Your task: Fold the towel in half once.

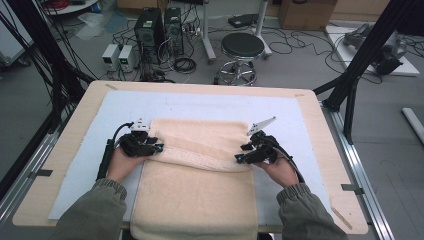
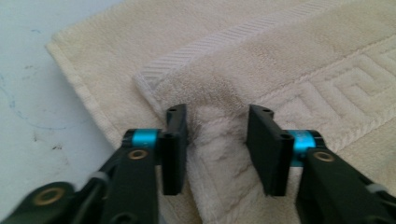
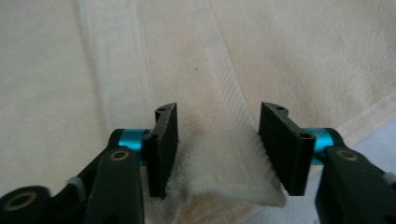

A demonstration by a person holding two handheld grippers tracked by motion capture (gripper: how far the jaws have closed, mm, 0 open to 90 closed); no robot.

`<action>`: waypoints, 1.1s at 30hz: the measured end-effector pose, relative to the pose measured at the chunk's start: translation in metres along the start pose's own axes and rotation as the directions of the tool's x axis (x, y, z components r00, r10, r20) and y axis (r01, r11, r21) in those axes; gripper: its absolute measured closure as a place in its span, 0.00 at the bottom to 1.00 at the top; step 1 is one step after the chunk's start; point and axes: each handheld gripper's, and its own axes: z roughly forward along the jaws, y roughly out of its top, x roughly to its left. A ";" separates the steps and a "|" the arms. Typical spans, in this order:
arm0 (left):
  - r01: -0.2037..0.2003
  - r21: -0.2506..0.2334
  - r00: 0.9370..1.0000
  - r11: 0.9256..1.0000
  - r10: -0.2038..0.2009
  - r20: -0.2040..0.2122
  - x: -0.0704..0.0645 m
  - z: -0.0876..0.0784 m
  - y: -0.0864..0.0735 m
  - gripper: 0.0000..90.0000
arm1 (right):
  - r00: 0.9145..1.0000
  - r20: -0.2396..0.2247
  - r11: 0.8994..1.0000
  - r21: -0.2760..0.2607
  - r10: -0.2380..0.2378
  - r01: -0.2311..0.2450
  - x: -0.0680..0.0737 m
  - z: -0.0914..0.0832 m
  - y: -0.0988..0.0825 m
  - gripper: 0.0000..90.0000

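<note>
A cream towel (image 1: 200,195) lies on the white mat, its far part folded back toward me, with a patterned band running across between the two grippers. At the fold's left end, my left gripper (image 1: 157,148) has its jaws around a puckered ridge of towel (image 2: 280,56), and the pads (image 2: 175,140) press on it from both sides. My right gripper (image 1: 239,158) is at the fold's right end. In the right gripper view the towel's hemmed edge (image 3: 219,154) spans the gap between the jaws and touches both pads (image 3: 280,144).
The white mat (image 1: 200,102) covers a wooden table (image 1: 322,135); the towel's near end hangs over the front edge. Bare mat lies to the left and right of the towel. Beyond the table stand a black stool (image 1: 242,47), computer boxes (image 1: 150,27) and cables.
</note>
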 end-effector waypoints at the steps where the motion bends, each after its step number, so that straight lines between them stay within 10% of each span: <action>1: 0.001 0.001 1.000 1.000 -0.001 0.002 -0.001 -0.001 0.000 0.74 | 1.000 -0.003 1.000 0.002 0.002 -0.002 -0.001 0.001 -0.001 0.63; 9: -0.007 -0.015 1.000 1.000 0.007 0.006 -0.004 -0.007 0.002 0.93 | 1.000 -0.020 1.000 0.000 -0.003 0.003 -0.001 0.003 -0.002 0.87; 19: -0.021 -0.141 0.999 0.990 0.027 0.040 -0.018 -0.045 0.007 0.94 | 0.998 0.012 0.993 -0.098 -0.058 0.059 0.008 -0.028 0.004 0.88; 33: -0.078 -0.229 0.992 0.970 0.098 0.079 -0.065 -0.087 -0.031 0.93 | 0.985 0.034 0.968 -0.182 -0.168 0.171 0.062 -0.078 -0.016 0.88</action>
